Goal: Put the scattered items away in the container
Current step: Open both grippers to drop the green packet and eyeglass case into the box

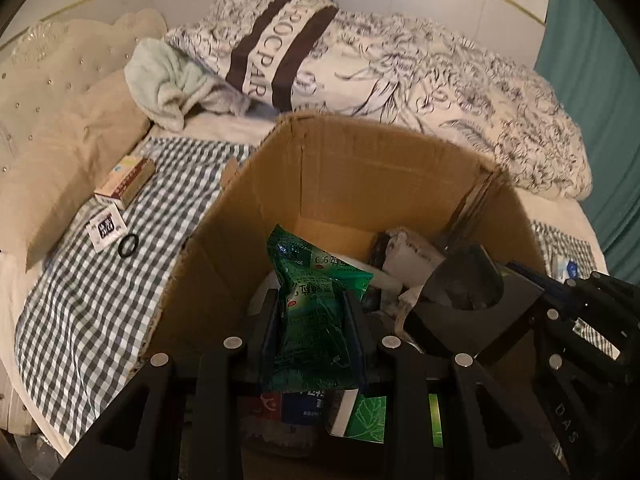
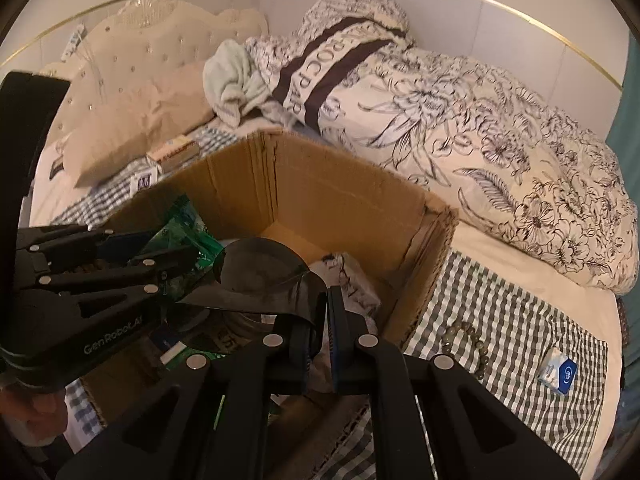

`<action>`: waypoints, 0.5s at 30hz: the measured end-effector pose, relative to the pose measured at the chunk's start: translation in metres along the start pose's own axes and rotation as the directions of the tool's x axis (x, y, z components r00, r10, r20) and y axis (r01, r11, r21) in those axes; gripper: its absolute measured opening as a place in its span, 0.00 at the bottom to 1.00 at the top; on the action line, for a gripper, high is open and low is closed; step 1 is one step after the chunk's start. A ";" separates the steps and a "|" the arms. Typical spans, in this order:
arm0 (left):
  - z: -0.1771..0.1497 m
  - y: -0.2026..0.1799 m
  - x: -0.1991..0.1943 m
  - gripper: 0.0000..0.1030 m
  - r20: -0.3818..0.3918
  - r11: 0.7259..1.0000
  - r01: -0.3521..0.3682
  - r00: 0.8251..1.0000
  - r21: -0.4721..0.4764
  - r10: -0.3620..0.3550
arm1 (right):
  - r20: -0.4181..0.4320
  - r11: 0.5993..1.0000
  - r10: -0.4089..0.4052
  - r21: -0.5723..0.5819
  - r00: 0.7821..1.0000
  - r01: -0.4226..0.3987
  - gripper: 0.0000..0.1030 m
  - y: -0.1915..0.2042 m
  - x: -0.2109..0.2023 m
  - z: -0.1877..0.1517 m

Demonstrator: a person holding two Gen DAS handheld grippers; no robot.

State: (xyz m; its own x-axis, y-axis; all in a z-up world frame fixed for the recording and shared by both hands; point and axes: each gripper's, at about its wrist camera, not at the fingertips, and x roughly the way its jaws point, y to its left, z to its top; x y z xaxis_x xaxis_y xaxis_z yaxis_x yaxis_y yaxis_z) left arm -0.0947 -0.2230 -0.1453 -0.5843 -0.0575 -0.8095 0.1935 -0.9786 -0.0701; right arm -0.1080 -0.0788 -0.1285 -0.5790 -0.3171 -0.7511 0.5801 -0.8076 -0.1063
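An open cardboard box (image 1: pixel 360 184) stands on a bed covered with a checked blanket (image 1: pixel 100 300), and both grippers hang over its mouth. The left gripper (image 1: pixel 314 304) is clamped on a green plastic packet (image 1: pixel 316 280), its two fingers pressing the packet's sides so that the crumpled top sticks up above the box interior. The right gripper (image 2: pixel 325 300) is closed tight on the edge of a black cap-like piece (image 2: pixel 264 276) with a curved brim, held just above the things already in the box. Inside the box lie a white crumpled bag (image 1: pixel 412 252), a green and white carton (image 1: pixel 364 416) and a blue and red package (image 1: pixel 288 404). Items are scattered on the blanket outside the box: to its left, a small cream box (image 1: pixel 126 180) leans against a beige pillow (image 1: pixel 68 160), with a white card (image 1: pixel 106 228) and a black ring (image 1: pixel 129 245) just beside it; to its right lie a string of beads (image 2: pixel 468 340) and a small blue and white sachet (image 2: pixel 558 370). A floral duvet (image 2: pixel 480 152) and a pale green towel (image 1: pixel 168 80) are heaped behind the box.
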 end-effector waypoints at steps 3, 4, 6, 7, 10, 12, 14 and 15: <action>-0.001 -0.002 0.005 0.30 -0.019 1.000 -0.006 1.000 0.009 0.006 | -0.038 1.000 0.000 -0.022 0.999 -0.001 0.06 0.003 0.009 -0.004; -0.001 -0.002 0.005 0.30 -0.018 1.000 -0.007 1.000 0.010 0.007 | -0.052 1.000 0.003 -0.027 0.999 -0.004 0.06 0.003 0.012 -0.005; 0.000 -0.002 0.005 0.30 -0.019 1.000 -0.007 1.000 0.010 0.007 | -0.072 0.999 0.007 -0.035 0.997 -0.010 0.06 0.004 0.017 -0.008; 0.000 -0.002 0.006 0.30 -0.022 1.000 -0.007 1.000 0.010 0.008 | -0.075 0.999 0.006 -0.040 0.997 -0.009 0.06 0.004 0.018 -0.009; 0.001 -0.003 0.006 0.30 -0.021 1.000 -0.014 1.000 0.014 0.014 | -0.069 0.998 0.006 -0.058 0.998 -0.010 0.08 0.006 0.017 -0.012; 0.001 -0.004 0.006 0.30 -0.020 1.000 -0.019 1.000 0.014 0.019 | -0.059 0.998 0.003 -0.060 0.998 -0.007 0.13 0.006 0.014 -0.013; 0.002 -0.004 0.005 0.31 -0.018 1.000 -0.025 1.000 0.011 0.025 | -0.047 0.998 -0.001 -0.060 0.999 -0.002 0.23 0.005 0.011 -0.012; 0.002 -0.004 0.005 0.32 -0.017 1.000 -0.026 1.000 0.010 0.026 | -0.035 0.998 -0.005 -0.060 0.999 0.002 0.33 0.004 0.008 -0.012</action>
State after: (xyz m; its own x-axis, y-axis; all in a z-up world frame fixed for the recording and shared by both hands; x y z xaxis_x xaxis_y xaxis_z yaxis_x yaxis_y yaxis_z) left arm -0.0997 -0.2200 -0.1476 -0.5658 -0.0799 -0.8207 0.2005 -0.9787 -0.0430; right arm -0.1033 -0.0790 -0.1428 -0.5612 -0.2957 -0.7731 0.6121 -0.7769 -0.1471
